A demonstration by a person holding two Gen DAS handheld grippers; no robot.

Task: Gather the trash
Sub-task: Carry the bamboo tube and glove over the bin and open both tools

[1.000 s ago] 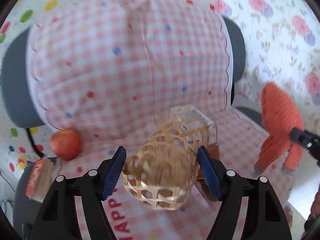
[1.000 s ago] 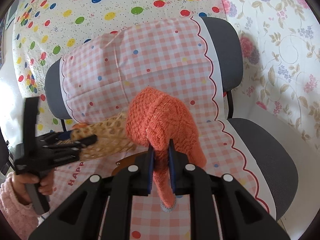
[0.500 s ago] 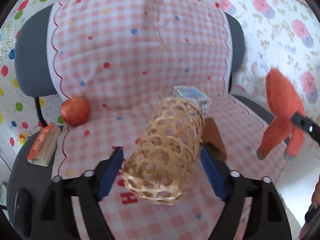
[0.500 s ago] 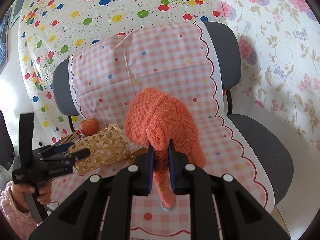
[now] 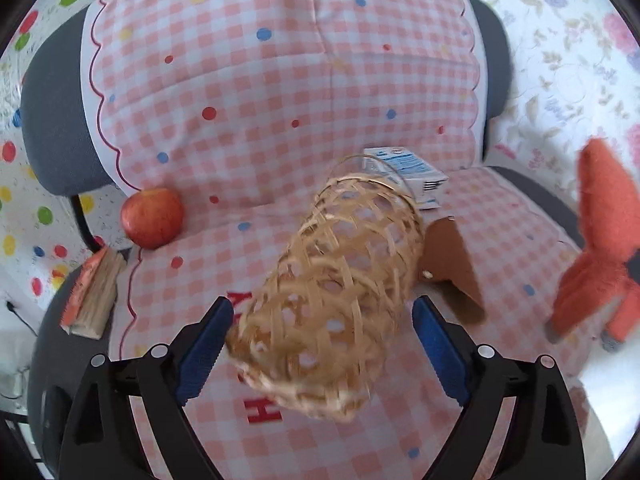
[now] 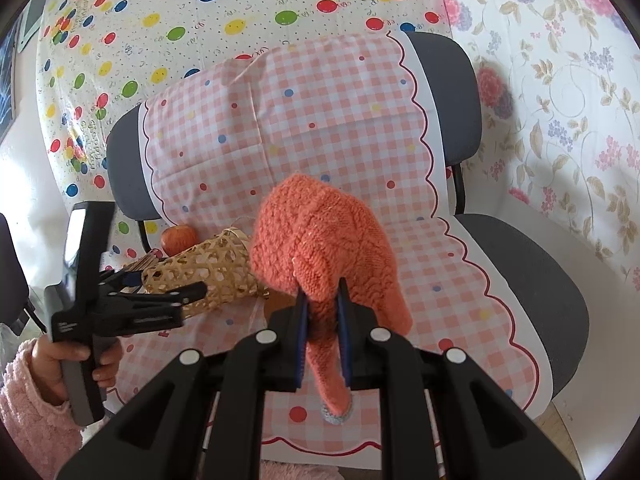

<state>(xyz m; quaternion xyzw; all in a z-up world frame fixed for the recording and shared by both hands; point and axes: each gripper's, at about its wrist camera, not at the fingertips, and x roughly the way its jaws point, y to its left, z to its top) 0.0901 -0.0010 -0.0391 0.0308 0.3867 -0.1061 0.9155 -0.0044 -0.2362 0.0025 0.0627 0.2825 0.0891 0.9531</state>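
The biggest thing in shot was a grey office chair (image 6: 532,276), seat and backrest draped with a pink-and-white checked cover (image 5: 280,92) dotted with coloured spots and edged with a red scalloped line. Behind it hung a white balloon-print birthday sheet (image 6: 240,8), with a floral sheet (image 6: 560,100) off to its right.

On the seat, a woven bamboo basket (image 5: 332,304) lay tipped on its side, mouth toward the backrest. It sat right between the blue pads of the left hand-held gripper (image 5: 320,356), but the pads weren't pressing on it; there was a visible gap on each side and the jaws were opening. From the right wrist camera you could see a hand (image 6: 76,360) in a fluffy pink sleeve (image 6: 28,412) holding that tool.

The right hand-held gripper (image 6: 322,344) was clamped down on an orange knitted garment (image 6: 320,248), some sweater-ish thing, hanging bunched above the seat near its front right side, well apart from the basket.

Smaller stuff: a brown cardboard piece (image 5: 452,264) lay just beside the basket's mouth, with a white-and-blue carton (image 5: 404,172) behind it against the backrest. A red apple (image 5: 152,218) sat at the back left of the seat, and an orange-covered book (image 5: 94,296) lay on the bare chair edge near it, just off the cover.
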